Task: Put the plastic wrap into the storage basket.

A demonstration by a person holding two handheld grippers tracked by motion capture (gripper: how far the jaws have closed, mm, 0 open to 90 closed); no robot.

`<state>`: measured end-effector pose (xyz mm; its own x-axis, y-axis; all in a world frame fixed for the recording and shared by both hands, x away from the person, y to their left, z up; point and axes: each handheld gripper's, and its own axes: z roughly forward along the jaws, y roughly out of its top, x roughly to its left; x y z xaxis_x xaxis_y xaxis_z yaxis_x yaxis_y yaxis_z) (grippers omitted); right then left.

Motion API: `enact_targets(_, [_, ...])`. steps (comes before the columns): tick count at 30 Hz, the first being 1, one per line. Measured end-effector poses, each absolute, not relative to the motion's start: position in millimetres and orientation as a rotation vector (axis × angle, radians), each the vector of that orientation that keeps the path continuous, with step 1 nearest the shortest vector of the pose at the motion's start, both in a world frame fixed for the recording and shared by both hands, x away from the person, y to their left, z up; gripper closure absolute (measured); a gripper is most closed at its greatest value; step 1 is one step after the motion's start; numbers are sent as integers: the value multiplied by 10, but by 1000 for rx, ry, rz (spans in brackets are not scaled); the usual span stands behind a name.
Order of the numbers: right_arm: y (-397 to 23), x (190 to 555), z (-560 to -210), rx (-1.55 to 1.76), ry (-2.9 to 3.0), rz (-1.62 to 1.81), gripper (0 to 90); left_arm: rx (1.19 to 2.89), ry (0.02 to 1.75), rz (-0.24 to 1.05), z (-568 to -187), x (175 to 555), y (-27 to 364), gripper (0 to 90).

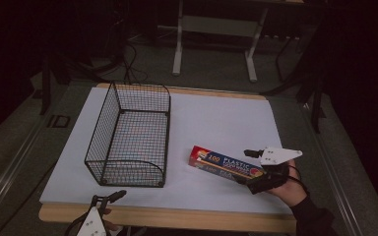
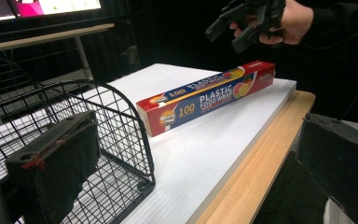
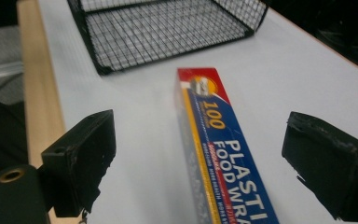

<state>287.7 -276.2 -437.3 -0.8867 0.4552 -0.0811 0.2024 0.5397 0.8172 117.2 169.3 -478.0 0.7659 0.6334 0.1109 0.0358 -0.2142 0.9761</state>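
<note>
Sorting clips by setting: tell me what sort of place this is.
Probably a lab or workshop set up for recording: a white board on a wooden table, bare desk frames behind, a monitor, and dark surroundings.

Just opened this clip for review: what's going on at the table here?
A person holds a claw in each hand at a white-topped table. The right claw is open, its jaws wide on either side of a plastic food wrap box that lies flat on the table, not gripped. The left claw waits open at the near edge, beside an empty black wire basket.
</note>
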Motion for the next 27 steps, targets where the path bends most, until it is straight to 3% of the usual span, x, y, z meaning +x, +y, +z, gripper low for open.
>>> enact_targets(27, [-2682,3503,-4875,645,2845,889,125,1738,532,598,-4791,1185,1684,2])
